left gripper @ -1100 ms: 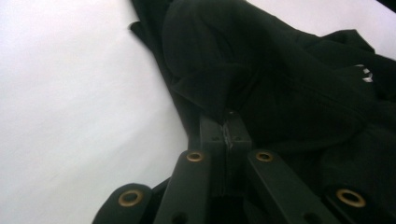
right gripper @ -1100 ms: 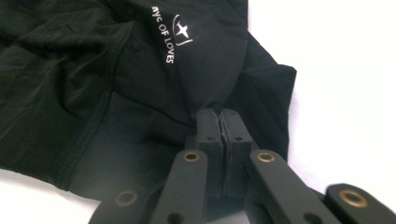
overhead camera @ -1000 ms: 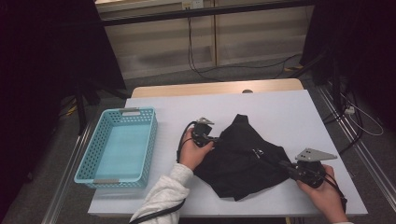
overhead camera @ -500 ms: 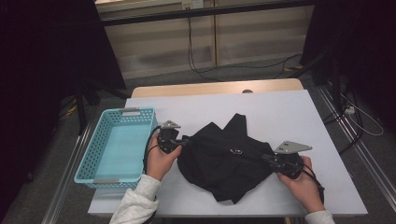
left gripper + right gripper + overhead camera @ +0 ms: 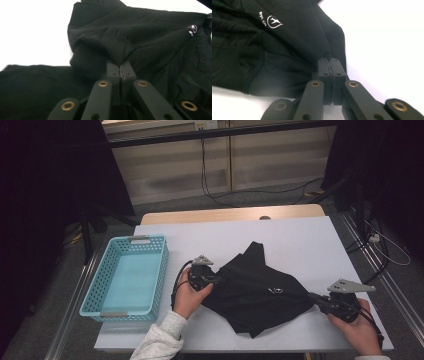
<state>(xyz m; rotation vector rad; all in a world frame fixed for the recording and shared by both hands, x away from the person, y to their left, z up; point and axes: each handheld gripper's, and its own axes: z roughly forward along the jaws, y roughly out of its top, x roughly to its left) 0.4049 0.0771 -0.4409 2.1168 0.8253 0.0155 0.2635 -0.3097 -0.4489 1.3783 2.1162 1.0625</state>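
Note:
A black garment [image 5: 260, 292] with a small white logo [image 5: 273, 290] lies crumpled on the white table [image 5: 300, 235], pulled taut between both grippers. My left gripper [image 5: 216, 281] is shut on a bunched fold at the garment's left edge; in the left gripper view the jaws [image 5: 120, 67] pinch black fabric [image 5: 150, 37]. My right gripper [image 5: 314, 297] is shut on the garment's right corner near the table's front right. In the right gripper view its jaws [image 5: 329, 62] clamp a fabric tip, with the logo [image 5: 272, 21] on the cloth [image 5: 287, 45] farther off.
A light blue perforated basket [image 5: 161, 265], with nothing in it, stands at the table's left edge, close to my left hand. Bare white table lies behind the garment. Cables run across the floor beyond the table, and dark stands rise at both sides.
Over the second both hands swung left with the garment, then came back right. The right hand now sits lower and nearer the table's front right corner. Both grips stay on the fabric.

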